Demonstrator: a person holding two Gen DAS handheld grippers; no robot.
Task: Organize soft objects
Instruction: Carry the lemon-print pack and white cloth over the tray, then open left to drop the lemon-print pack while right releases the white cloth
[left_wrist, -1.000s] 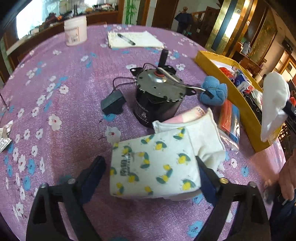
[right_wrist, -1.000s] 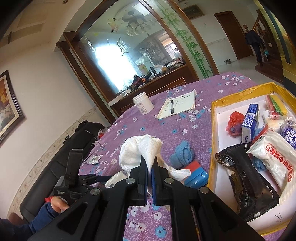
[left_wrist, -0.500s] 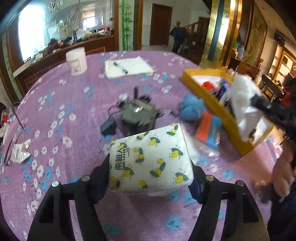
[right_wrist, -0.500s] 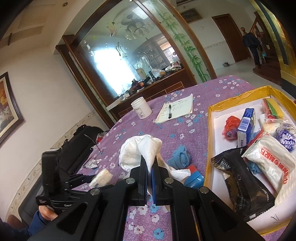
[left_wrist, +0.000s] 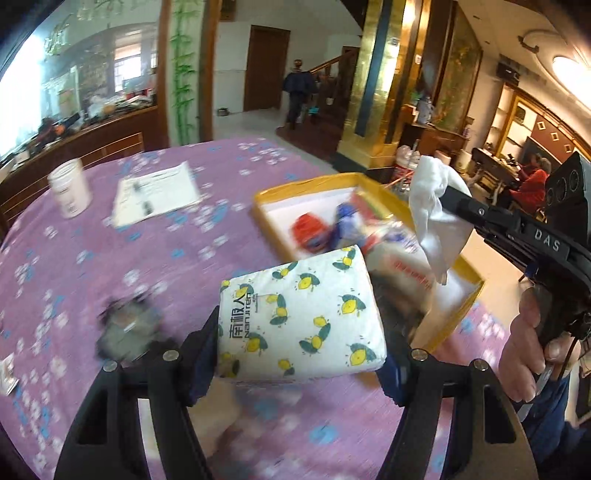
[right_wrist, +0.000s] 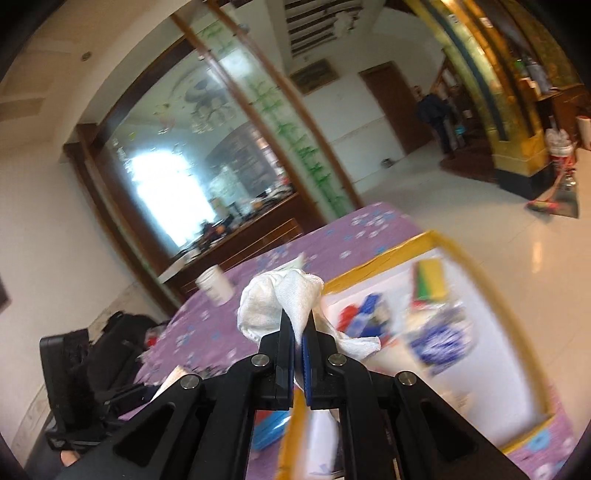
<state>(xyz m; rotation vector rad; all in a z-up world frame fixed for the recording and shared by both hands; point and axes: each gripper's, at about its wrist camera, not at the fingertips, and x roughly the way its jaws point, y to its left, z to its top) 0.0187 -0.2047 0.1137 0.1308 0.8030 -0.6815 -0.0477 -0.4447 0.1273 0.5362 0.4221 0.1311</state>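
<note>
Two soft items held at once, one per gripper. We see the left gripper (left_wrist: 301, 354) with fingers (left_wrist: 201, 354) spread wide and clamped on the sides of a tissue pack (left_wrist: 301, 314), lifted above the purple floral tabletop (left_wrist: 92, 258); pack is white plastic wrap with a yellow lemon and green leaf print, dark lettering down its left edge, puffy and slightly tilted. The right gripper (right_wrist: 298, 332) has its fingers pressed nearly together, pinching a white cloth (right_wrist: 280, 302); cloth is crumpled, bunched above the tips with a loose tail drooping to the right. From the left wrist view the same white cloth (left_wrist: 437, 218) hangs over the yellow tray (left_wrist: 458, 314), near its right rim. Tray holds a red item (left_wrist: 308, 232), blue packets and a white bag, all motion-blurred, so we can't tell details. White jar (left_wrist: 70, 188) and notepad (left_wrist: 157, 192) sit on the far tabletop, well apart from the tray.
</note>
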